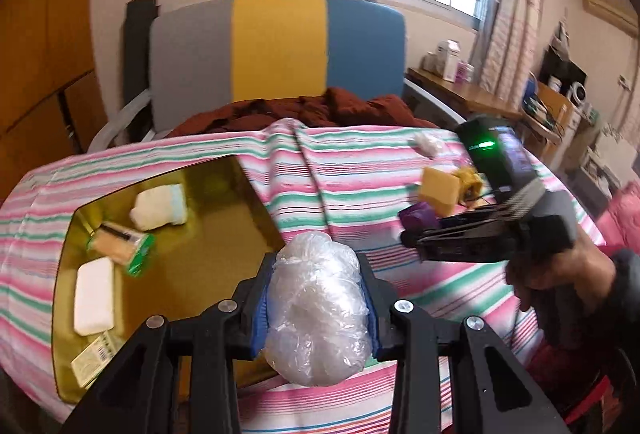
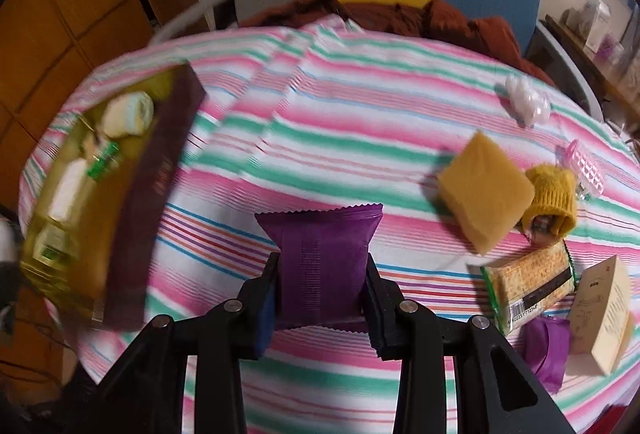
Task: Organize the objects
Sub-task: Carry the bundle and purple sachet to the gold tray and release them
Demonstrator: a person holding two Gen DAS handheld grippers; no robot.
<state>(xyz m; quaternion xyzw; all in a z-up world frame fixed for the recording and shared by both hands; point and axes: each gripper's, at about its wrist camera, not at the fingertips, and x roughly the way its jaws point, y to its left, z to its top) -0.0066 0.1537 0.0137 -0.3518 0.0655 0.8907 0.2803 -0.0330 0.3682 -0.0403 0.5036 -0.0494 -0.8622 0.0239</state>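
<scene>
My left gripper (image 1: pixel 318 308) is shut on a clear crumpled plastic bag (image 1: pixel 318 310), held above the near right edge of a gold-lined box (image 1: pixel 224 194). Inside the box lie a white pack (image 1: pixel 160 206), a green-edged cracker pack (image 1: pixel 122 244), a white bar (image 1: pixel 94 294) and a small carton (image 1: pixel 96 356). My right gripper (image 2: pixel 322 290) is shut on a purple snack packet (image 2: pixel 320 262) above the striped cloth (image 2: pixel 320 114). The left wrist view shows the right gripper (image 1: pixel 416 230) to the right, held by a hand (image 1: pixel 560 274). The box (image 2: pixel 120 194) sits at the left in the right wrist view.
On the cloth's right side lie a yellow sponge (image 2: pixel 484 190), a yellow knit cap (image 2: pixel 554 202), a cracker pack (image 2: pixel 528 282), a paper leaflet (image 2: pixel 604 310), another purple packet (image 2: pixel 548 350), a pink item (image 2: pixel 584 170) and a clear plastic wad (image 2: pixel 524 100). A chair (image 1: pixel 280 46) stands behind.
</scene>
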